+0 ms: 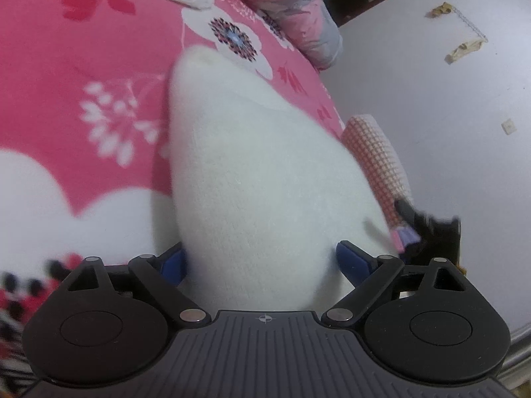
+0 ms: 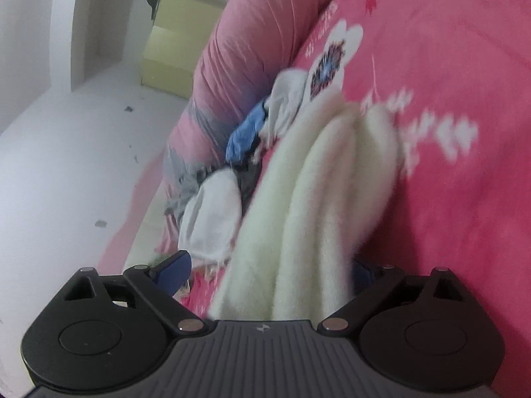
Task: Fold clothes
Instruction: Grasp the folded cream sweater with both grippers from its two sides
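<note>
Pink floral bed sheet (image 1: 83, 66) covers the bed. White fuzzy sweater (image 1: 252, 172) lies on it, running away from both cameras. Left hand-held gripper (image 1: 262, 262): jaws wide apart, sweater between them. Right hand-held gripper (image 2: 268, 272): jaws spread, sweater bunched between; grip unclear. Small clothes pile (image 2: 245, 132) far left.

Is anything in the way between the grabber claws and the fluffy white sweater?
Nothing visible. The white sweater already lies between the left gripper's wide-apart blue pads, and it runs between the right gripper's pads too. The pile of other clothes sits beside it, not in between.
</note>
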